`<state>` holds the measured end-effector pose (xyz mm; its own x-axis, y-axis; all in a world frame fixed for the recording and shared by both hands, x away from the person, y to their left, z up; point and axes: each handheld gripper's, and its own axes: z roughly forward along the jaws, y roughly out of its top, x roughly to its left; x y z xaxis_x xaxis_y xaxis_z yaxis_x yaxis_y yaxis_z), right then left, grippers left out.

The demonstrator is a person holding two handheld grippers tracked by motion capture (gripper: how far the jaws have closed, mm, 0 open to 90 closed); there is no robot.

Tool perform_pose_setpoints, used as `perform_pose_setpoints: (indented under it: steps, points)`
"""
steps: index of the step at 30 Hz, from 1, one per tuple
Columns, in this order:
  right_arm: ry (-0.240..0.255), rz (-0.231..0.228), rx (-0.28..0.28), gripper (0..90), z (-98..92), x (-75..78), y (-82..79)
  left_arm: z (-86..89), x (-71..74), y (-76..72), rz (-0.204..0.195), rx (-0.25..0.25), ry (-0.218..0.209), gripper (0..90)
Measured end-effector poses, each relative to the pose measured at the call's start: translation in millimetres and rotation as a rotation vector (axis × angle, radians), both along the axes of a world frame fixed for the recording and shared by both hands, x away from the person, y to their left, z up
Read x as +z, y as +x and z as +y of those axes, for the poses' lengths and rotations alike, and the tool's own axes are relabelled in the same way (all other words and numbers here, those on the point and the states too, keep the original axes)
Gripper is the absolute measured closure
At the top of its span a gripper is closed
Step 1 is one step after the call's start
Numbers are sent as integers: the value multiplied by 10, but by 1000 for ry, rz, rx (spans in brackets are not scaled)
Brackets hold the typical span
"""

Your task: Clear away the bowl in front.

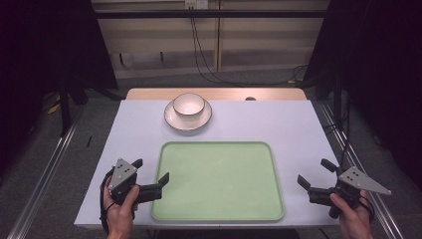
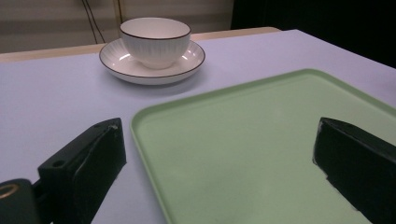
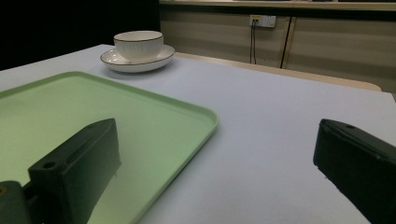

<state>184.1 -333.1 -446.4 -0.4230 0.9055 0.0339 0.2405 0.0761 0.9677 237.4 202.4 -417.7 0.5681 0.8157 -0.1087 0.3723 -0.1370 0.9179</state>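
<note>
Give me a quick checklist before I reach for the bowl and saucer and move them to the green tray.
1. Left gripper open and holding nothing: ok.
2. Right gripper open and holding nothing: ok.
3. Bowl upright, seated on the saucer: ok.
4. Green tray bare, with room for both: ok.
5. Path across the table from saucer to tray free of things: ok.
6. Anything inside the bowl: looks bare in the high view, ok.
</note>
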Motion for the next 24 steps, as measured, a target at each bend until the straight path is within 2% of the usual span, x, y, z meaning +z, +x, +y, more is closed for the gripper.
perform_pose_setpoints:
  steps: [2, 5, 8, 9, 10, 12, 13, 15, 17, 19, 22, 24]
  points:
    - [0, 1, -2, 1, 11, -5, 5, -13, 25, 29, -4, -22, -4, 30]
    - [-5, 3, 8, 1, 13, -8, 6, -38, 63, 62, -9, -59, -46, 14]
    - [-2, -11, 9, 3, 11, -4, 10, -93, 79, 105, -26, -69, -29, 19]
    - [1, -8, 13, 3, 8, -2, 6, -106, 86, 120, -29, -73, -8, 18]
    - [-6, -12, 9, 3, -1, -1, 4, -131, 88, 138, -35, -73, -17, 16]
    - [5, -11, 7, 3, -1, 2, -2, -144, 96, 187, -32, -71, -19, 20]
    - [5, -8, 6, 3, -2, 2, -3, -152, 98, 209, -35, -63, -7, 20]
    - [-1, -12, 9, 3, -5, -3, 1, -177, 95, 257, -26, -36, -15, 24]
    - [14, -3, 11, 7, -8, -9, 7, -197, 91, 309, -30, -44, 9, 18]
    - [8, -8, 3, 7, -15, -11, 11, -227, 80, 355, -30, -40, 10, 25]
    - [12, -6, 5, 8, -20, -9, 6, -263, 69, 436, -29, -47, 39, 23]
    - [12, -7, 8, 8, -16, -7, 4, -269, 67, 490, -29, -49, 14, 27]
